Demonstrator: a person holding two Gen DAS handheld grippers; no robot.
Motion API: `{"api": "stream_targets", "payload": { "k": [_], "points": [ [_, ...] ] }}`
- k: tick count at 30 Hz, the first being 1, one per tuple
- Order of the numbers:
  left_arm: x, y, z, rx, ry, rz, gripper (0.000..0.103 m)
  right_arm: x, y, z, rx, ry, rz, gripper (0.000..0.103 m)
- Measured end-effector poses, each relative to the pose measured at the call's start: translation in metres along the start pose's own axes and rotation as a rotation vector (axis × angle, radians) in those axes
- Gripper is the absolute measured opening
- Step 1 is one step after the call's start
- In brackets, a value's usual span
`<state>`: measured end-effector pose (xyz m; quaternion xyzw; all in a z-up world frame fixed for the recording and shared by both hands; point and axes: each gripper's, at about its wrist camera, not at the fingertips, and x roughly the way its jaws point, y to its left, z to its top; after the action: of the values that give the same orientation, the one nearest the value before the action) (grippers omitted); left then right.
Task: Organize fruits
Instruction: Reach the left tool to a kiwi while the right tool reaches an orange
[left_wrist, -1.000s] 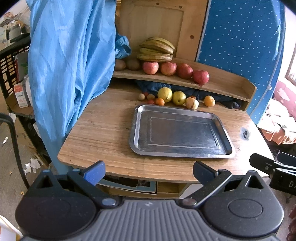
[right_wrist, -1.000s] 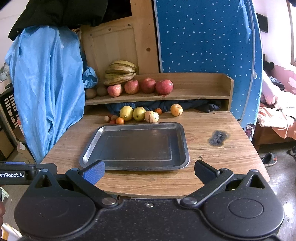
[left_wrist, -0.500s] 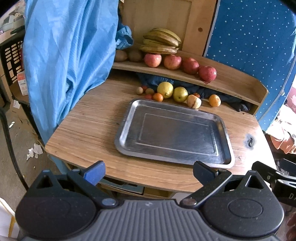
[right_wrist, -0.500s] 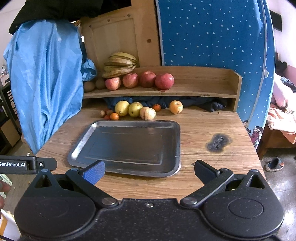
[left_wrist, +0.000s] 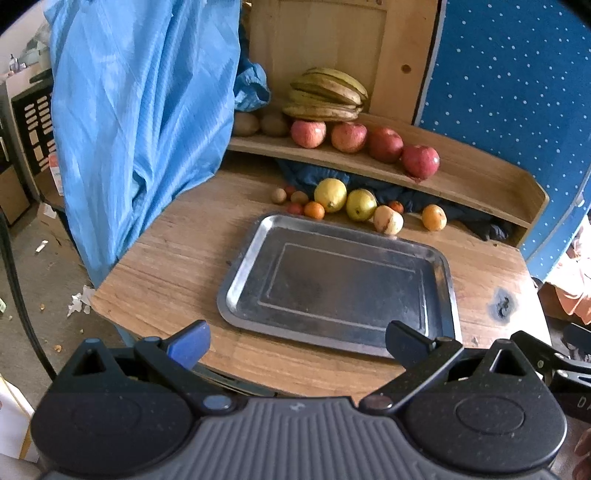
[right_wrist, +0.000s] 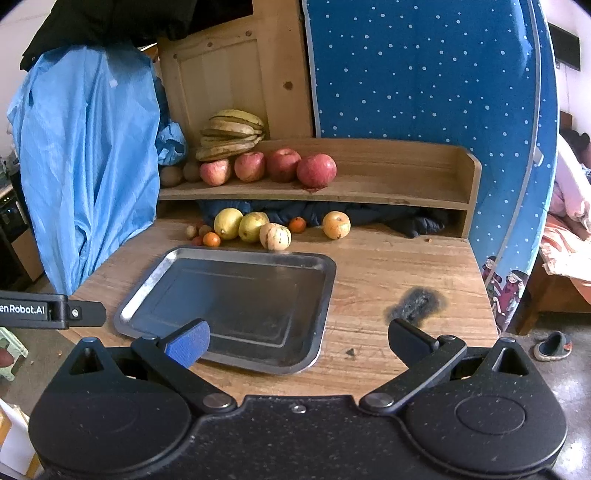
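While we hold both tools low at the near edge of the worktop (right_wrist: 399, 266), our left tongs (left_wrist: 297, 341) and right tongs (right_wrist: 297, 338) gape wide with nothing between the fingers, each at the bottom of its own frame. Between them, mid-frame, lies the bare metal tray (left_wrist: 243, 266). Past its far rim, loose fruit (right_wrist: 251, 227) sits in a row: two yellow ones, a striped pale one, small oranges. On the shelf (right_wrist: 388, 188) above, four red apples (right_wrist: 282, 166) line up beside a banana bunch (right_wrist: 231, 134). Blue cloth (left_wrist: 140, 122) at the upper left of the frame covers the shelf's end, and dark cloth (right_wrist: 369, 216) under the shelf hides what lies behind the fruit. Our hands are out of frame.
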<state>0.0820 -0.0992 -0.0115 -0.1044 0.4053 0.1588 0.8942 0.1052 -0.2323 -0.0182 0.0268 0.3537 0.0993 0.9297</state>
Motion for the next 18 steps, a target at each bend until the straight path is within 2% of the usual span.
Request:
{"api": "stream_targets", "payload": {
  "k": [8, 13, 18],
  "points": [
    [0.016, 0.010, 0.025, 0.000, -0.016, 0.017, 0.103, 0.019, 0.004, 0.013, 0.006, -0.001, 0.023, 0.103],
    [0.044, 0.021, 0.052, 0.024, -0.026, -0.014, 0.103, 0.041, 0.015, 0.024, 0.007, -0.003, 0.008, 0.103],
    [0.082, 0.036, 0.085, 0.067, -0.001, -0.073, 0.103, 0.073, 0.032, 0.043, 0.036, -0.009, -0.041, 0.103]
  ]
}}
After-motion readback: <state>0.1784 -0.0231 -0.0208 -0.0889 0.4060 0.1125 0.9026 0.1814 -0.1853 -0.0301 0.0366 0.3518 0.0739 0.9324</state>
